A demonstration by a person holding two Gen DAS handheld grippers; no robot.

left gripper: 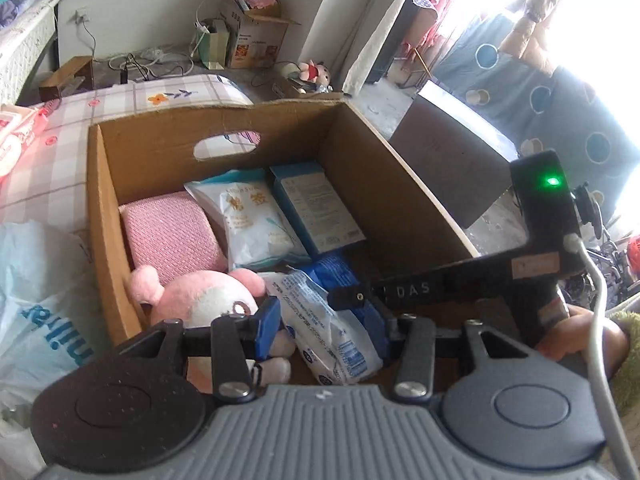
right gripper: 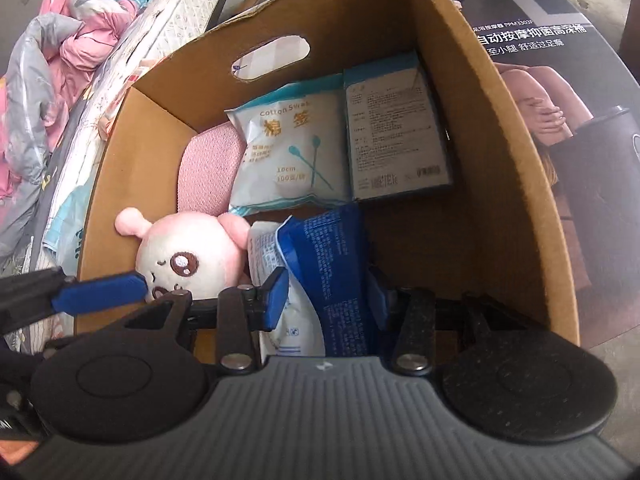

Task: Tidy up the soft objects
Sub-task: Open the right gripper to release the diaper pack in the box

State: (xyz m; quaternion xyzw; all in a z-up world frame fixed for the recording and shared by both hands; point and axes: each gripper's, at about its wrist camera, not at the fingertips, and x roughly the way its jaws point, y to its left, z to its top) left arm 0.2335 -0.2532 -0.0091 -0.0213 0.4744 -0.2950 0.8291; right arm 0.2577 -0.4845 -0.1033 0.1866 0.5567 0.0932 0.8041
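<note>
Hovering over the cardboard box (right gripper: pixel 472 92), both grippers, left (left gripper: pixel 324 320) and right (right gripper: pixel 328 300), straddle the soft blue-and-white pack (right gripper: pixel 324 264) beside the plush toy (right gripper: pixel 188 256), pad contact unclear; looks light, squishy, crinkly, so pinch mid-body

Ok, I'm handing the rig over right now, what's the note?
Left gripper: white packet between its jaws; grip unclear.
Right gripper: blue packet between its jaws; grip unclear.
Both packets are low inside the cardboard box, beside the pink plush toy.
Already at the back of the box: pink cloth, cotton swab pack, blue carton.
Left, probably: let both packets go and lift the grippers clear.
</note>
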